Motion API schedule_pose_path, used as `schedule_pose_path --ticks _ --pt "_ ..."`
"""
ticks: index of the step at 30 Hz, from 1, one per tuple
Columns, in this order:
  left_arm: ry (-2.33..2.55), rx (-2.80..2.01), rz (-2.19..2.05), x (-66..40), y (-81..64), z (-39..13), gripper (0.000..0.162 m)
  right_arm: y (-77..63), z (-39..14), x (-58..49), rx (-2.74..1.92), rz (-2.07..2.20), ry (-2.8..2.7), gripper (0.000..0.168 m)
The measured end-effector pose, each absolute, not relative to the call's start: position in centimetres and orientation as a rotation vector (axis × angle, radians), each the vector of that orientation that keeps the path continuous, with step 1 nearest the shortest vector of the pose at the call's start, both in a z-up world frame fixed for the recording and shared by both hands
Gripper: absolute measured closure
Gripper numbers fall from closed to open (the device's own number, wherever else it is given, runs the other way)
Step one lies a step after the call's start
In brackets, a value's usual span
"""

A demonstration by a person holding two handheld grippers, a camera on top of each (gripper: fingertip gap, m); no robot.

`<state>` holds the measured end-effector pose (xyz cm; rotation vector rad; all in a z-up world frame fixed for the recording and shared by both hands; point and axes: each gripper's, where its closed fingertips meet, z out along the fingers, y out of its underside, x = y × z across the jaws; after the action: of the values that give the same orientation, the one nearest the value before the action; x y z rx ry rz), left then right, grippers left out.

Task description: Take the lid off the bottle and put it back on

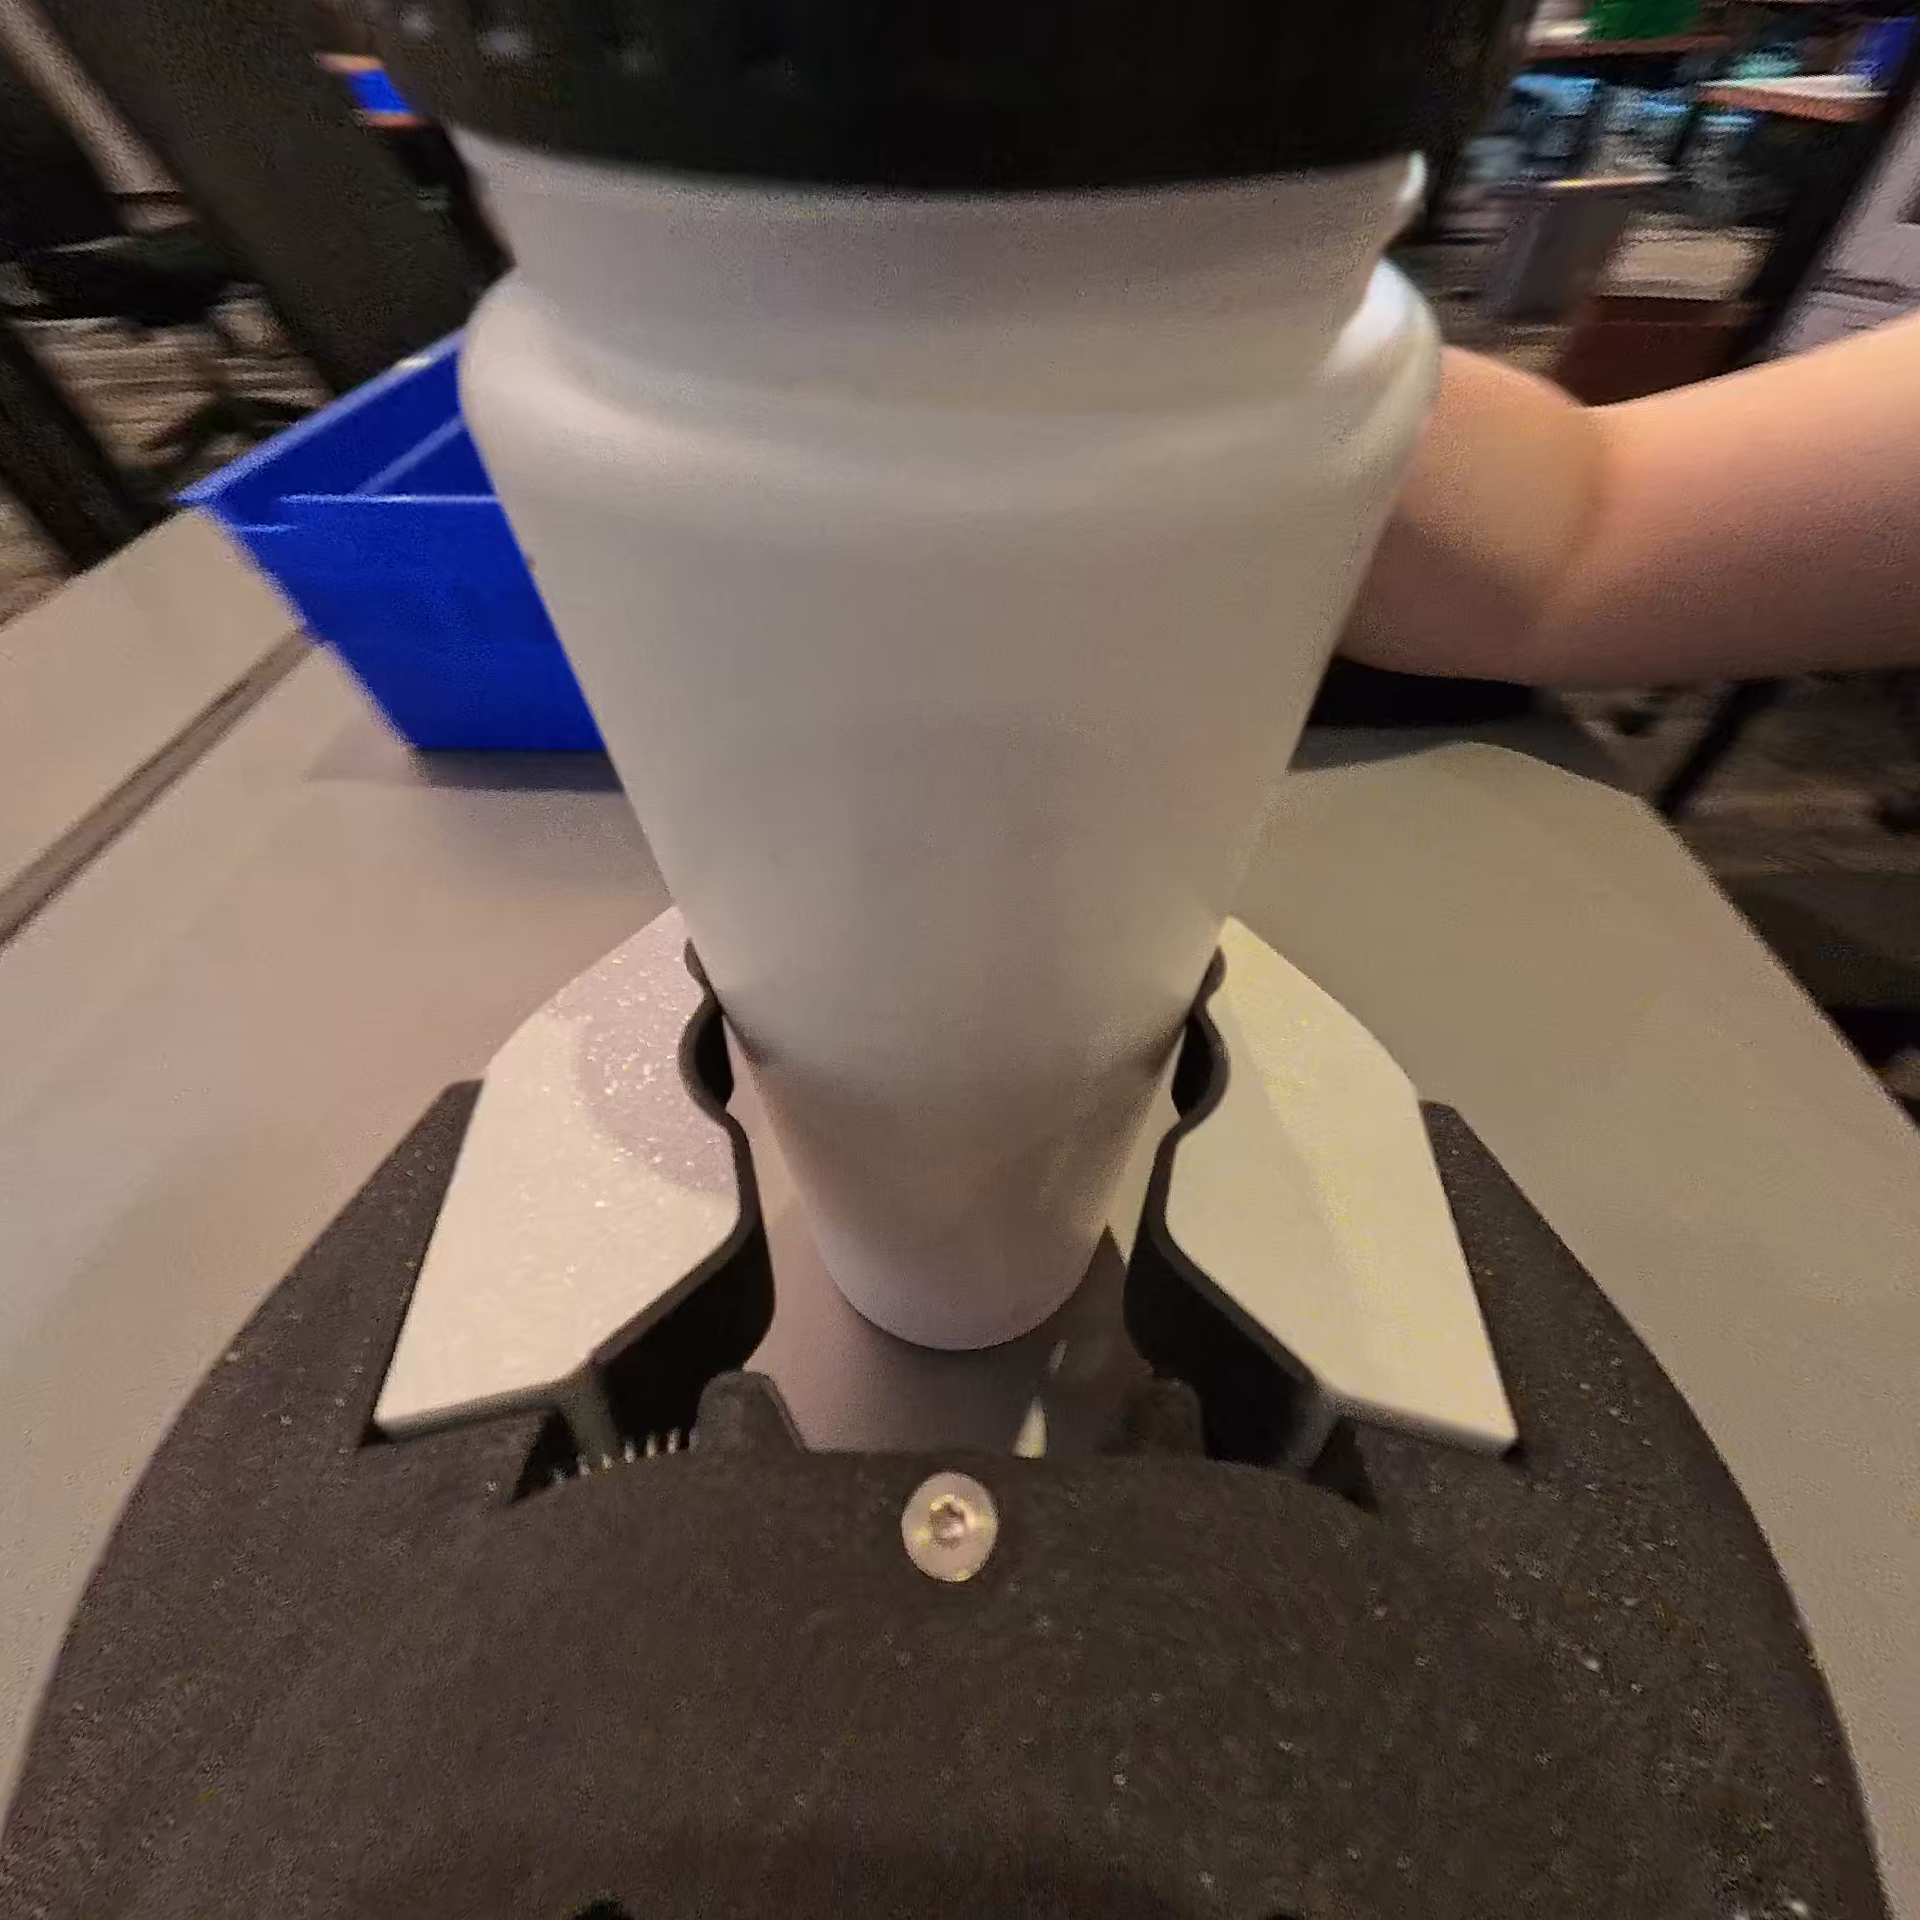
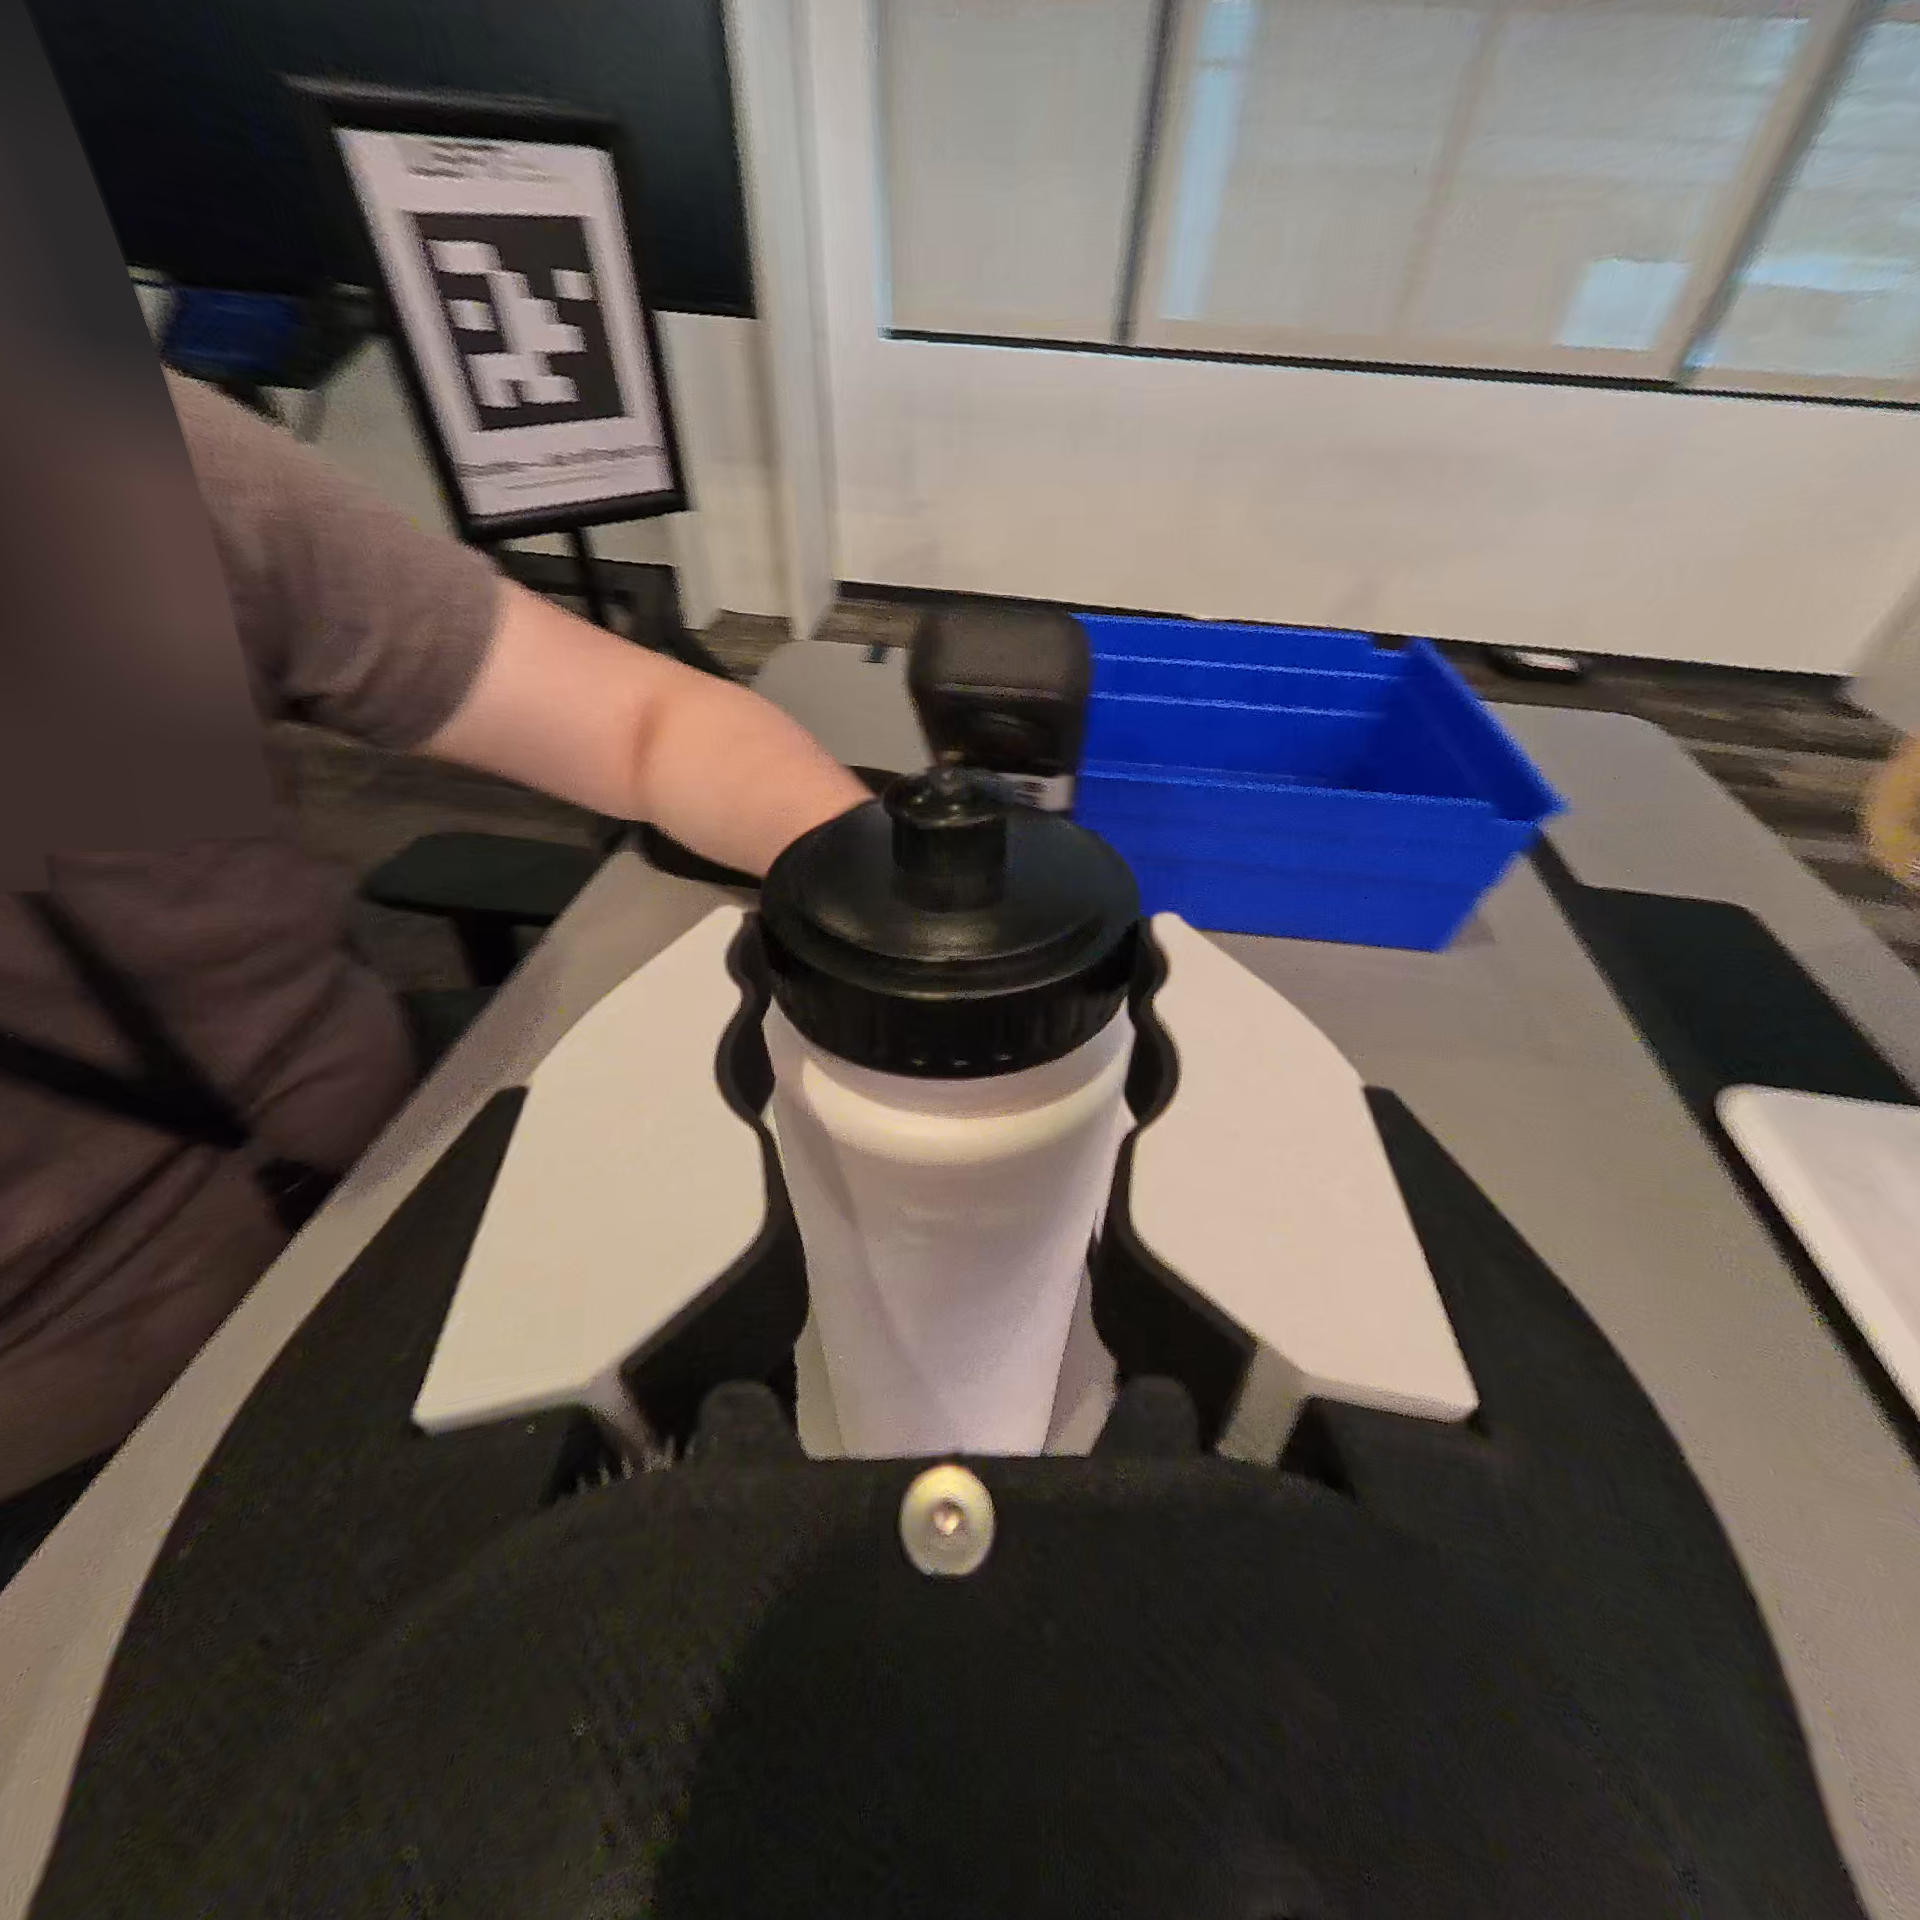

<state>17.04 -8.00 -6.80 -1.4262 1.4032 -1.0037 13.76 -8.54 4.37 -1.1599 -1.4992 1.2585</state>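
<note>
My left claw (image 1: 951,1122) hugs the white bottle (image 1: 935,644) low on its body. Its two fingers (image 1: 717,1143) press on both sides of the bottle, so the claw is closed as far as the bottle lets it. The bottle stands up on the grey desk (image 1: 260,987), and its bottom sits between my fingers.

My right claw (image 2: 948,987) is up at the top of the same bottle (image 2: 945,1247). Its tips sit on each side of the black lid (image 2: 940,966). They look like they touch the ribbed edge of the lid, but I cannot tell if they squeeze it hard. The lid is on the bottle, and a small black spout (image 2: 945,842) sticks up from its middle.

A blue bin (image 2: 1299,790) sits on the desk behind the bottle, a bit to the right in the right view. It has walls inside that split it into parts. A bare arm (image 2: 665,758) reaches in toward the bottle from the left in that view. A black camera box (image 2: 997,686) peeks up just behind the lid. Far back stands a sign with black and white squares (image 2: 514,312). A flat white thing (image 2: 1839,1216) lies at the right edge of the desk.
</note>
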Motion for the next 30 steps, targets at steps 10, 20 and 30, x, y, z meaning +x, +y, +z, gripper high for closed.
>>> schedule_pose_path --ticks 10,20,30 --pt "1.576 -1.314 -1.14 17.3 -11.9 -6.9 0.077 -11.5 4.4 14.2 -1.002 1.456 -1.584 0.1" --pt "1.195 -1.598 -0.832 15.7 -4.5 -6.9 0.077 -4.9 4.4 12.9 -1.23 1.134 -1.279 0.1" --pt "0.94 -1.753 -0.626 14.0 -1.6 -7.0 0.077 -2.7 4.3 11.5 -1.363 0.924 -1.096 0.1"
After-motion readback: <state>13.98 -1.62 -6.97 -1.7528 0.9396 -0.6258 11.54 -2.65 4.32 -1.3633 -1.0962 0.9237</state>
